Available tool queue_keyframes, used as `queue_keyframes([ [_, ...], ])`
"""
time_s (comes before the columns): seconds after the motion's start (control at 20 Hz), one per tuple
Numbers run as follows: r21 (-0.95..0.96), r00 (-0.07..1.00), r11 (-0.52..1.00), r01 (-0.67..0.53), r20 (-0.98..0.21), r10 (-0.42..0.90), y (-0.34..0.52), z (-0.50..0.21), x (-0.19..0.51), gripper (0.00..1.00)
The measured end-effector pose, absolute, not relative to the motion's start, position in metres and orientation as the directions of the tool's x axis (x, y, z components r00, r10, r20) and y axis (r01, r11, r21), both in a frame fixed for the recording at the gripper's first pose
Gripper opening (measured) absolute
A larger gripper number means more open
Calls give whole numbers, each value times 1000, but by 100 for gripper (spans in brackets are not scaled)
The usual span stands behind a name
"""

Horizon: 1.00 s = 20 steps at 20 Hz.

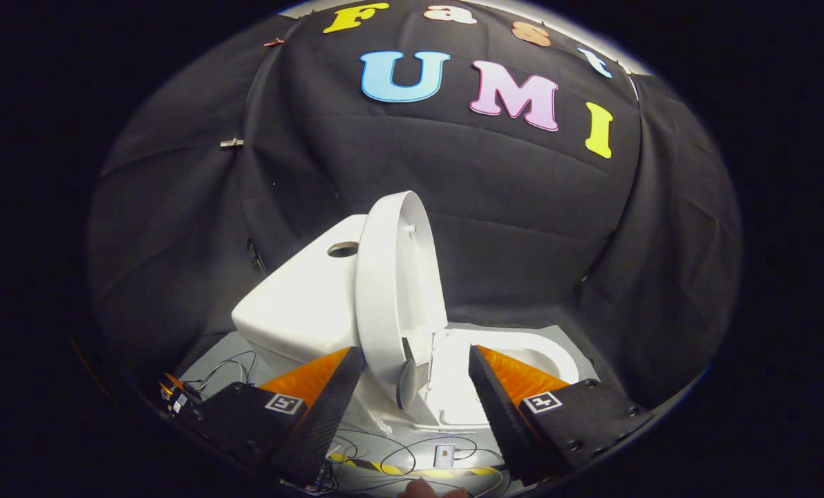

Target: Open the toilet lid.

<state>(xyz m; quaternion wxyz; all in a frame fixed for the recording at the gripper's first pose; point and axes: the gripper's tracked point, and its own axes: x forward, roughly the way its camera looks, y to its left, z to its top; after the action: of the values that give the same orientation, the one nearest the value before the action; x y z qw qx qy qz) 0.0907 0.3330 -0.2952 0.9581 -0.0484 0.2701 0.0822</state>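
Toilet bowl (557,356): its near rim hides behind the fingers, and the raised lid (391,290) covers where it meets the tank (301,304).
Tank: its side toward the lid sits behind the lid.
Gripper (415,387): finger bases cut off; fingers apart, touching nothing.
Cables (384,453): thin, tangled on the floor before the bowl, ends impossible to follow.
Small box (445,454): too tiny to identify.
Hand (429,490): just a sliver.

Pale grey floor (208,370), lower part of frame. White toilet (301,311) stands on it, centre. Thin dark cables (229,366) lie loose lower left and along the bottom. Small white box (444,454) bottom centre, beside a yellow-black striped strip (412,472). Gripper (415,384) fingers apart, holding nothing.
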Motion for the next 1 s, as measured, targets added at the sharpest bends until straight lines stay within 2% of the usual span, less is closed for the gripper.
queue_keyframes([
  [0.25, -37, 861, 981, -192, -485, 150, 319, -264, 88, 99],
  [0.6, -13, 933, 986, -168, -325, 155, 278, -167, 87, 99],
  [1.0, 10, 970, 993, -116, -212, 115, 206, -85, 73, 99],
])
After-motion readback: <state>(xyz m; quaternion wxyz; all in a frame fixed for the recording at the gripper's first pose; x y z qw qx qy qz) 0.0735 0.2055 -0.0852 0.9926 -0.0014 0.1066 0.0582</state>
